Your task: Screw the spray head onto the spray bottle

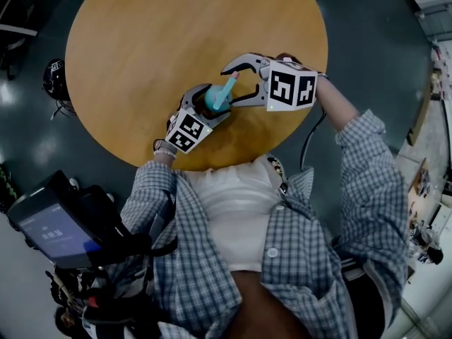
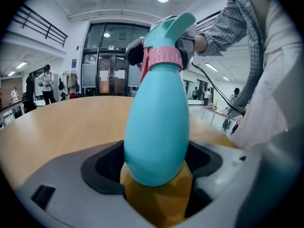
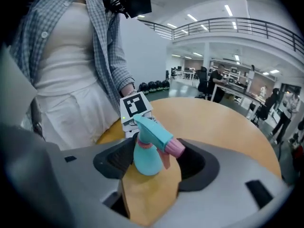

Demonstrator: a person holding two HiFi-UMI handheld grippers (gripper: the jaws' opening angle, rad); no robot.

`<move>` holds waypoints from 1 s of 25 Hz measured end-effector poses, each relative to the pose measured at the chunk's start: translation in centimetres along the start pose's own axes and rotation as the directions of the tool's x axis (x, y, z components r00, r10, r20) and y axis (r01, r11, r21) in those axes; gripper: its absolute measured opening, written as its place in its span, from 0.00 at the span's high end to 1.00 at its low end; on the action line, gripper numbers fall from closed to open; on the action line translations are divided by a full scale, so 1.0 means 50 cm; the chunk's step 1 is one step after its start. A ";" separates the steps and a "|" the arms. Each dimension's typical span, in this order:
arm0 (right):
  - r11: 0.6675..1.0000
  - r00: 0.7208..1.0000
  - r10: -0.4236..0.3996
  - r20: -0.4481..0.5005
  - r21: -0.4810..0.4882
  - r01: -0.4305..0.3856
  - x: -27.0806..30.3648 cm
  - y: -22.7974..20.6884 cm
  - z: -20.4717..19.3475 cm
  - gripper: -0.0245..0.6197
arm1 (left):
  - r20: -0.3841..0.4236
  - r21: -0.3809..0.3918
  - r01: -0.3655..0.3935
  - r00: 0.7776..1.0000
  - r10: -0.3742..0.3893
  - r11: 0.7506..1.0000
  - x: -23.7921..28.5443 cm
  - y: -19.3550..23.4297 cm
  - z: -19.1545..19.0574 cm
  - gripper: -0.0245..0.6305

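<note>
Surface [image 1: 141,48]: round, wooden, lying under both pairs of fingers.
Person [image 1: 233,217]: checked shirt over a white top, on the near side of both grippers.
Right gripper [image 1: 234,85]: its fingers [image 3: 114,158] are spread wide, one on each side of the spray head, and neither pad presses on it.
Left gripper [image 1: 210,99]: its fingers [image 2: 102,167] are closed on the lower body of the spray bottle and hold it upright.
Spray bottle [image 2: 156,127]: turquoise, egg-shaped, clamped between the left fingers, with its neck rising above them.
Spray head [image 2: 166,37]: turquoise with a pink collar [image 2: 164,56], seated on the bottle's neck in the gap between the right fingers, above the left ones.
</note>
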State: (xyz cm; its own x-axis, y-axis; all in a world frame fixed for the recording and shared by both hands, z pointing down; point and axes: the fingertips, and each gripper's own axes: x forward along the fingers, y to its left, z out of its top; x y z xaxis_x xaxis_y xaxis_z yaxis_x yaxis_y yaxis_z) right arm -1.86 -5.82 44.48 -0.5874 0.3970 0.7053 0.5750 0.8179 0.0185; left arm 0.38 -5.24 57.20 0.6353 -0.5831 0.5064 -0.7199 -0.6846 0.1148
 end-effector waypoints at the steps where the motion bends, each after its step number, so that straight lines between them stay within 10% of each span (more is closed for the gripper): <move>1: 0.999 1.000 0.018 0.004 -0.029 -0.018 0.005 0.003 0.005 0.54 | 0.000 0.000 0.001 1.000 -0.001 1.000 0.000 -0.001 -0.001 0.35; 15: 0.947 0.972 0.221 -0.077 -0.220 -0.233 0.036 0.057 0.017 0.77 | 0.000 0.007 0.008 1.000 -0.008 1.000 -0.002 -0.017 0.004 0.35; 25: 1.000 1.000 -0.003 -0.001 0.011 0.003 0.030 0.052 0.015 0.77 | -0.001 0.016 0.017 1.000 -0.017 1.000 0.002 -0.020 0.008 0.35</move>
State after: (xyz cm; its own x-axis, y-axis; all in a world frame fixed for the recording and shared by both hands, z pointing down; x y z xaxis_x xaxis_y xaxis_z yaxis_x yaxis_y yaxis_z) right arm -1.70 -2.78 45.06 -0.5890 0.3941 0.7056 0.5666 0.8239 0.0128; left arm 1.30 -4.79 56.80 0.6473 -0.5708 0.5052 -0.7042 -0.7014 0.1099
